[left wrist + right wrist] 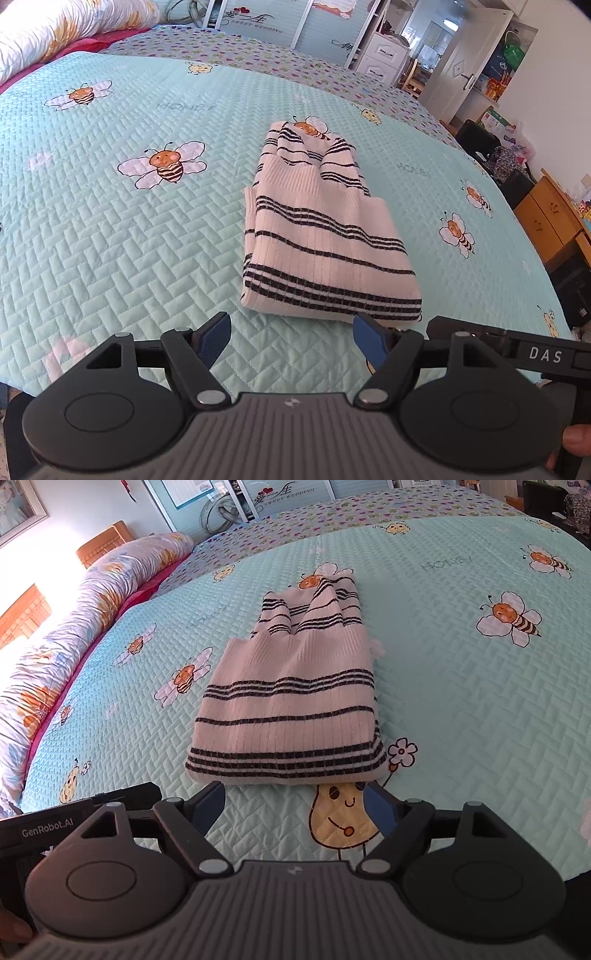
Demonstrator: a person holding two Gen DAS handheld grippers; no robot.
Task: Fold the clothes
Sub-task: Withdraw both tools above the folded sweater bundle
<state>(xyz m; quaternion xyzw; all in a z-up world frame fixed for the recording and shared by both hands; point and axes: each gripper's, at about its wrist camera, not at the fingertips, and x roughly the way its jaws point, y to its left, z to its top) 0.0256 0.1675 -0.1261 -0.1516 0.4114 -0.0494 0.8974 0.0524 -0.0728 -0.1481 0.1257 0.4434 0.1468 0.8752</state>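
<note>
A wide bed under a pale turquoise quilt [110, 229] printed with cartoon bees fills both views; the word "HONEY" is stitched into it in faint letters. A floral duvet roll [62, 657] lies along the far edge by the headboard. Beyond the bed, a cabinet front [255, 22] carries the words "SWEET WEDDING" under a heart motif.

On the quilt lies the sweater [325, 236], white rib knit with dark stripes, folded into a compact rectangle with its sleeves bunched at the far end. Its near folded edge sits just ahead of both grippers, not touching either.

The left gripper [291, 338] hovers over the quilt with its blue-padded fingers spread apart and nothing between them; the sweater's near edge is a little to the right of its centre line. The right gripper [295, 806] is likewise spread wide and empty, above a printed yellow cartoon figure [343, 823]. "DAS" reads on the right gripper's side seen from the left view, "GenRobot.AI" on the left gripper's side in the other.
</note>
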